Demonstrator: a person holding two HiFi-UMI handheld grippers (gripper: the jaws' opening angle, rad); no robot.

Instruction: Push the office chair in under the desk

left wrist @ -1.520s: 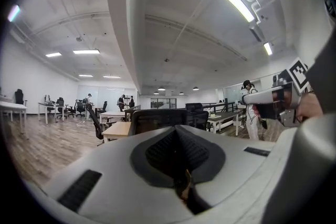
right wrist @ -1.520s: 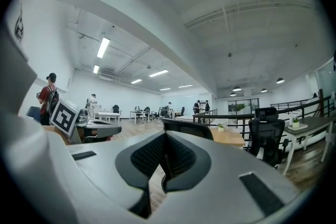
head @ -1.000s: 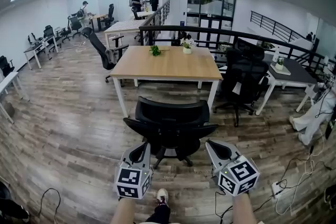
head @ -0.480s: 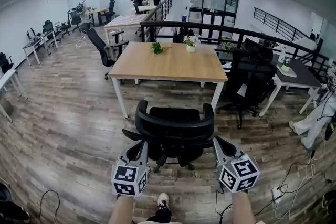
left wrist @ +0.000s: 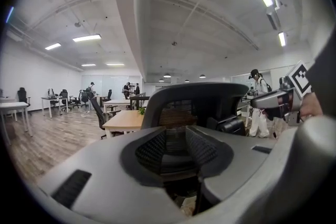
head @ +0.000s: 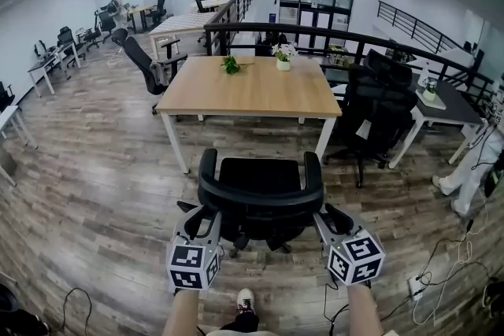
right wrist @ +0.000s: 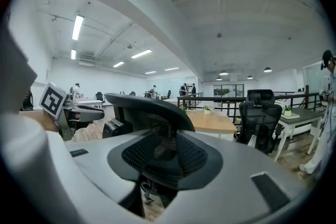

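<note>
Chair (head: 260,189) stood on the wood floor, centred before the near edge of the desk (head: 252,90), its back toward the person and its seat toward the desk. A strip of floor showed between chair and desk, so the chair was not yet under it.

Left gripper (head: 206,218) sat at the left lower edge of the chair back, right gripper (head: 324,218) at the right lower edge, both low and pointing forward. Whether either tip touched the chair could not be told.

Left gripper: jaws had just been opening and stood parted. The mesh back showed through the gap, just ahead, with nothing pinched.

Right gripper: jaws likewise had just been opening and stood parted, with the chair back visible beyond the gap and nothing clamped.

On the desk's far side were a small green plant (head: 231,64) and a white flower pot (head: 283,60). A second black chair (head: 376,118) stood right of the desk.
</note>
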